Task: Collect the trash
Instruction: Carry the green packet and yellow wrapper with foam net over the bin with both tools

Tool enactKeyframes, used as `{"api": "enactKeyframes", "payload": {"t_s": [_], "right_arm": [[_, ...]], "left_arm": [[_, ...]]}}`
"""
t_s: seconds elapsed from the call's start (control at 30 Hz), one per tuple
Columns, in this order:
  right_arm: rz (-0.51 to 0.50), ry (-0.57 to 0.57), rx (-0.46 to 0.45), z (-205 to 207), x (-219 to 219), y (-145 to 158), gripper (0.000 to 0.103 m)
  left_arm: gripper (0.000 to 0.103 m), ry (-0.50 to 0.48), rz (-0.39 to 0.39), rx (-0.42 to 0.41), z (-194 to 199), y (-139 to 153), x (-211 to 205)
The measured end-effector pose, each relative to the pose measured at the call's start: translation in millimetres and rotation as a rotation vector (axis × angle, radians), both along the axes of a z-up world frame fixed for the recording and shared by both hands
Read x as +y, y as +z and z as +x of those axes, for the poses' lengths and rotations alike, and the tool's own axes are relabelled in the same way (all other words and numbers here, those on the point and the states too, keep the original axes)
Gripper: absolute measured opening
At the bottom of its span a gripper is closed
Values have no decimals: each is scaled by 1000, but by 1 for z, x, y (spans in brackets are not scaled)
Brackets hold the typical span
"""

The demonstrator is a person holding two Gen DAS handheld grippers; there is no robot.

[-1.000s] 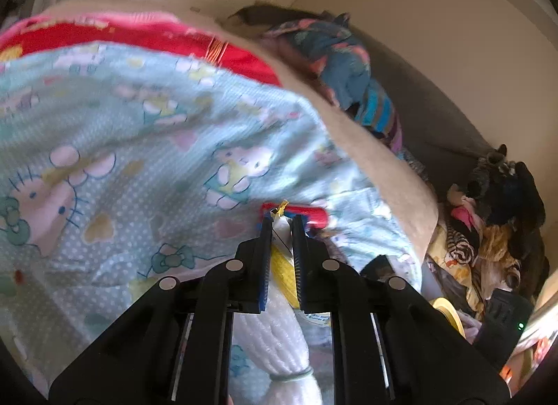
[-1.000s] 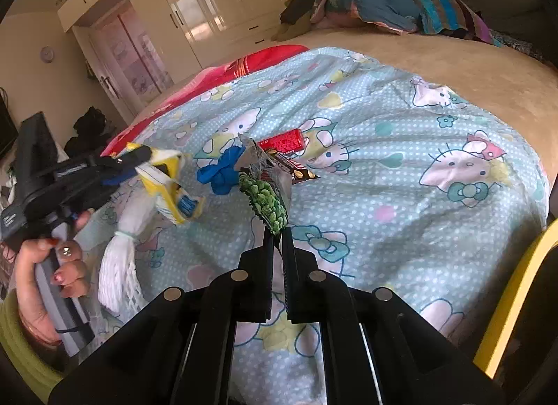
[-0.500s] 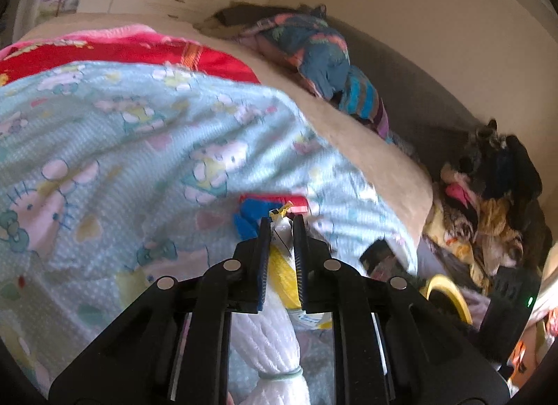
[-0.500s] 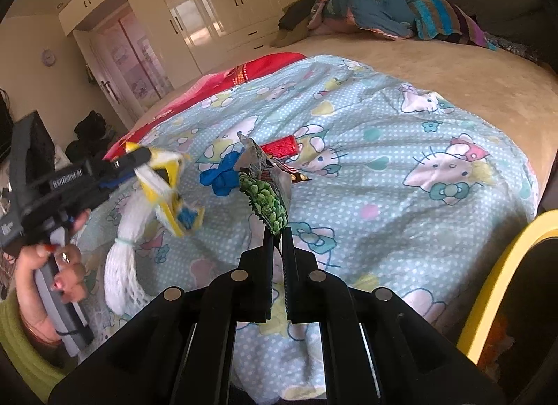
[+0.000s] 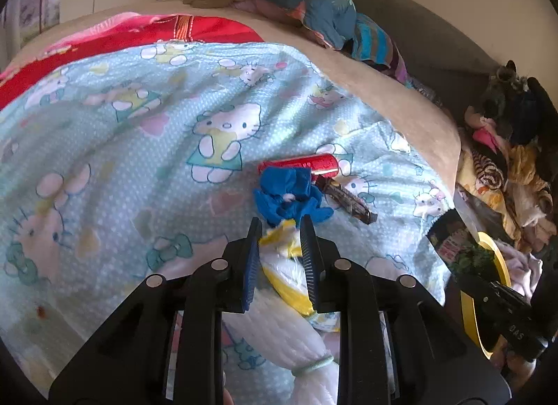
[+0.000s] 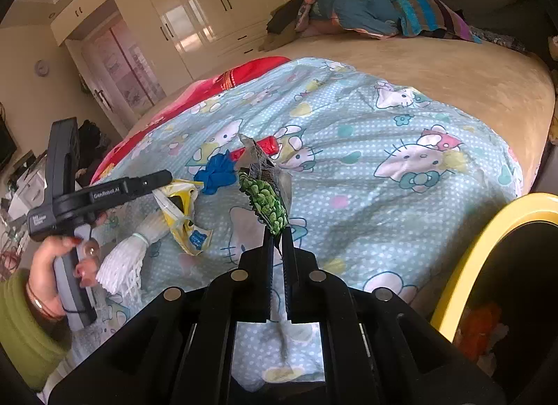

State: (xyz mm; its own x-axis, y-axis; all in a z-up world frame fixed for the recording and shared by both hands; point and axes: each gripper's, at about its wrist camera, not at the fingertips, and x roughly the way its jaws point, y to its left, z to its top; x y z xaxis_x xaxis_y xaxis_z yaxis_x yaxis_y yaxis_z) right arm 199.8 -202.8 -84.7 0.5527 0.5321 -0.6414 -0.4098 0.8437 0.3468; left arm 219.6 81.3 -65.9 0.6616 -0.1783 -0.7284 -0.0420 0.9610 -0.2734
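My left gripper (image 5: pixel 279 227) is shut on a yellow-and-white wrapper (image 5: pixel 286 265) with a white foam net (image 5: pixel 296 342) hanging below it; both show in the right wrist view, the wrapper (image 6: pixel 181 209) and the net (image 6: pixel 129 258), held above the bed. My right gripper (image 6: pixel 278 230) is shut on a green snack packet (image 6: pixel 266 199) and holds it above the blanket. On the Hello Kitty blanket (image 5: pixel 122 147) lie a crumpled blue glove (image 5: pixel 289 196), a red wrapper (image 5: pixel 303 164) and a brown wrapper (image 5: pixel 348 199).
A yellow-rimmed bin (image 6: pixel 488 251) stands at the bed's right edge, also in the left wrist view (image 5: pixel 495 262). Bedding is piled at the bed's head (image 6: pixel 366 7). Clothes lie heaped beside the bed (image 5: pixel 505 161). Wardrobes (image 6: pixel 195 21) stand behind.
Both grippers have pulled back from the bed toward the bin side, still holding their trash. The blue glove and brown wrapper came into the left wrist view.
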Motion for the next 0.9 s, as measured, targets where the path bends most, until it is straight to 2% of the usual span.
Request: {"api": "enactKeyframes", "payload": {"t_s": [0.03, 0.07, 0.27, 0.63, 0.9], "right_arm": [[2, -2, 1, 0, -1, 0, 5], [5, -5, 1, 0, -3, 0, 5], [20, -17, -5, -2, -11, 4, 5], [48, -47, -53, -11, -32, 25, 5], [64, -102, -76, -19, -60, 36, 5]], "left_arm": [[15, -10, 8, 0, 1, 3, 0], [5, -19, 22, 0, 2, 5, -2], [3, -90, 69, -37, -8, 25, -22], [2, -135, -44, -199, -32, 83, -56], [2, -216, -80, -259, -49, 104, -97]]}}
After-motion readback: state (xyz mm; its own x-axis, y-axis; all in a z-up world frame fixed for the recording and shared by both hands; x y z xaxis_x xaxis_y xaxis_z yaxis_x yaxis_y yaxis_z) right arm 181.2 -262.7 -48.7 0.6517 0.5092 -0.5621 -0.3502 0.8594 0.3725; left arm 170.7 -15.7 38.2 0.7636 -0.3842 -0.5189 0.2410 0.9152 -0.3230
